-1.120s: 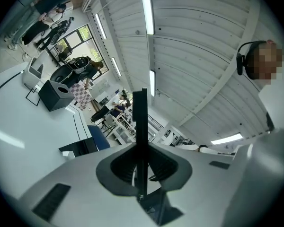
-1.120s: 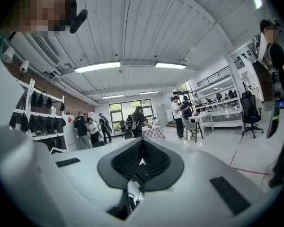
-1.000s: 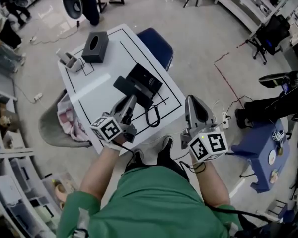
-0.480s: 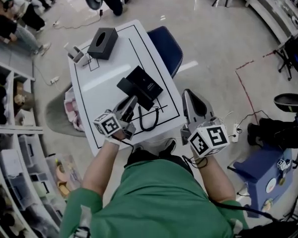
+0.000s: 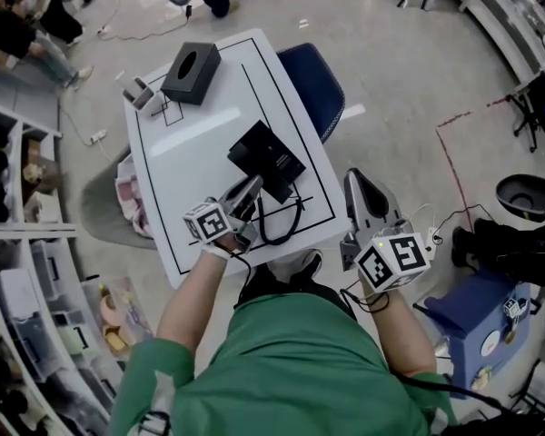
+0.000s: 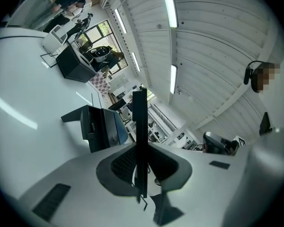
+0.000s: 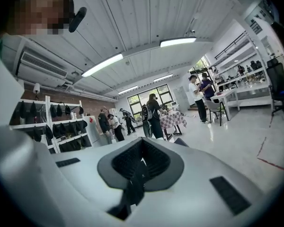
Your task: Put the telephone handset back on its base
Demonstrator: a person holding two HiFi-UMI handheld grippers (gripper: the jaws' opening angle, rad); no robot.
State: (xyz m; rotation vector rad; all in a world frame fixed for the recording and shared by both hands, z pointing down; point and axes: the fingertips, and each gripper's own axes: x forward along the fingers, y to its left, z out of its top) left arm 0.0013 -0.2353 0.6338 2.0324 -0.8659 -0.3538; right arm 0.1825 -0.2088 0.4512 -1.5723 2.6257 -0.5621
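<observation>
Our left gripper (image 5: 252, 189) has sunk toward the table's (image 5: 191, 143) near edge, jaws clamped on the handset (image 6: 139, 126), just short of the telephone base (image 5: 271, 160), probably lining up to seat it. Our right gripper (image 5: 358, 180), jaws together and empty, idles off the near right corner.
</observation>
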